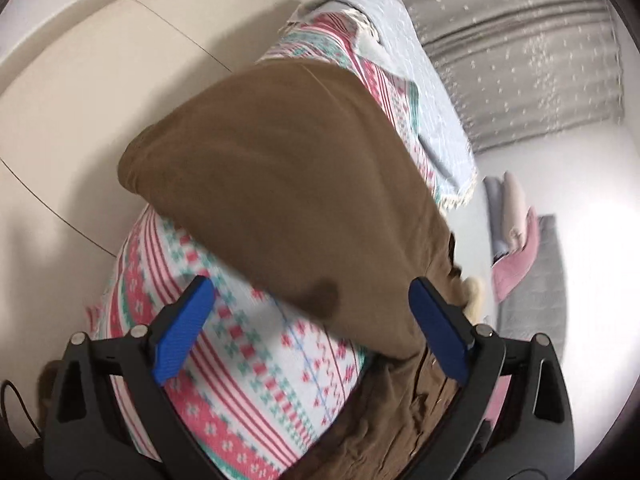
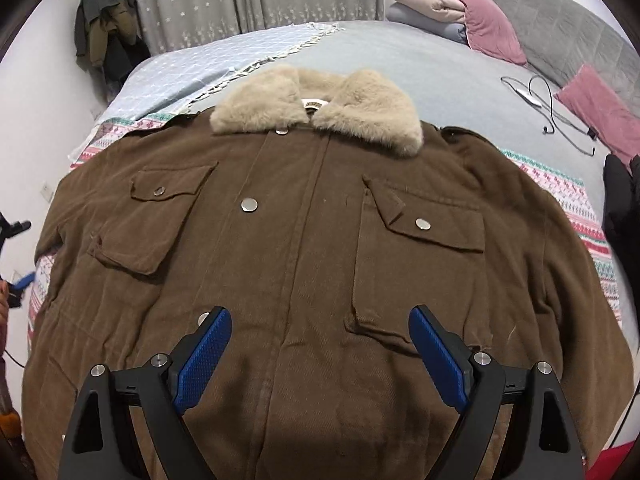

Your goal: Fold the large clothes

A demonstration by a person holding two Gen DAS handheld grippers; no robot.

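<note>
A brown corduroy jacket [image 2: 304, 240] with a beige fur collar [image 2: 320, 108] lies front up, spread flat on a patterned pink and green blanket [image 2: 560, 184] on a bed. My right gripper [image 2: 320, 352] hovers open over the jacket's lower front, and nothing sits between its blue pads. In the left wrist view, one brown sleeve [image 1: 280, 168] lies across the same blanket [image 1: 248, 360] near the bed's edge. My left gripper [image 1: 312, 332] is open just above the sleeve's end, gripping nothing. One of its blue pads [image 2: 22, 280] shows at the far left of the right wrist view.
A light blue throw [image 2: 192, 72] covers the bed's far left. Pink pillows [image 2: 488, 28] and a grey headboard [image 2: 560, 28] stand at the back right, with a cable [image 2: 552, 108] on the sheet. Clothes [image 2: 104, 28] hang by the curtain. Beige floor tiles [image 1: 100, 80] lie beside the bed.
</note>
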